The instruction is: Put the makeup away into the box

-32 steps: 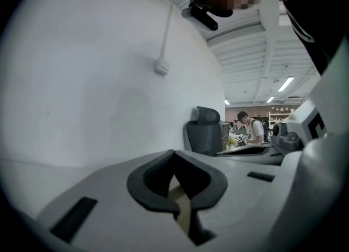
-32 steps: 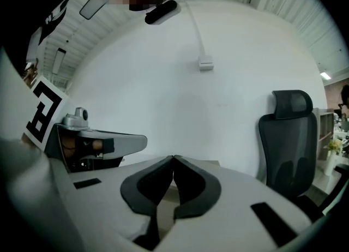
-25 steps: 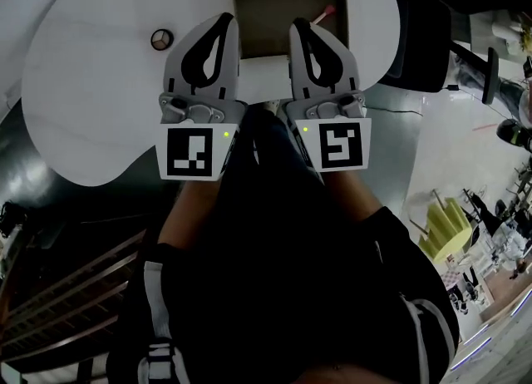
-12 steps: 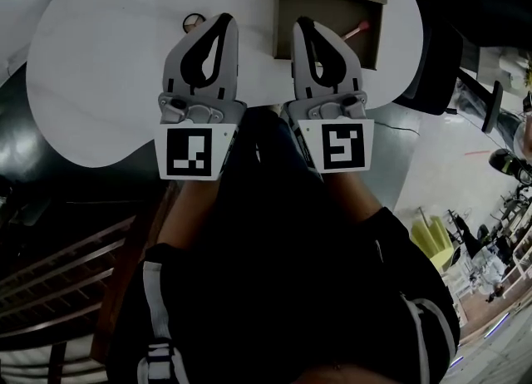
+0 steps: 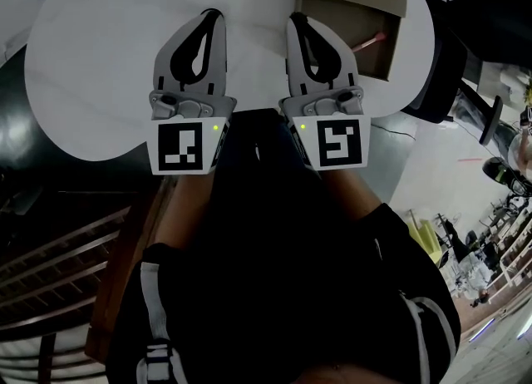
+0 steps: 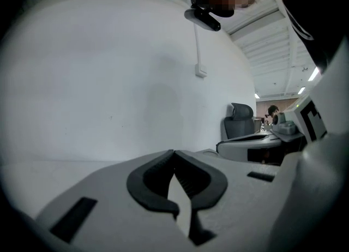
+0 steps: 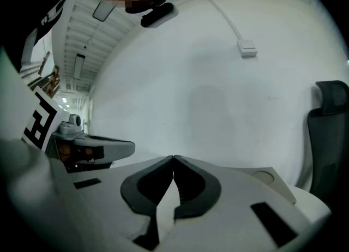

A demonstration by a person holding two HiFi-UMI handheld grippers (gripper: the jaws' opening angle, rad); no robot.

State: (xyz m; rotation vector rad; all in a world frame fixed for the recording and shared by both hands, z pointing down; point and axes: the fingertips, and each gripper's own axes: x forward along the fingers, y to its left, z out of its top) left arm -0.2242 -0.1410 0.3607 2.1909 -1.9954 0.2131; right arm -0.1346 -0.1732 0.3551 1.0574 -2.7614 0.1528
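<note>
Makeup visible: one thin stick with a pink tip [image 5: 371, 41], lying inside the cardboard box [image 5: 400, 35] against its right wall. The box sits open at the far right of the white table [image 5: 91, 66], with its lid flap folded back. The flap has a round cutout.

Left gripper [image 5: 211, 14]: jaws pressed together, tips meeting, nothing between them. It points out over bare tabletop, well left of the box.

Right gripper [image 5: 298, 18]: jaws likewise pressed together and empty. In the head view its tip lines up with the box's left edge. Cannot tell whether it touches the cardboard. The right gripper view shows the flap with its cutout just to the right of the jaws.

Both grippers lie side by side, roughly parallel, held close to the person's body. A dark office chair [image 5: 442, 58] stands off the table's right edge, near the box.
</note>
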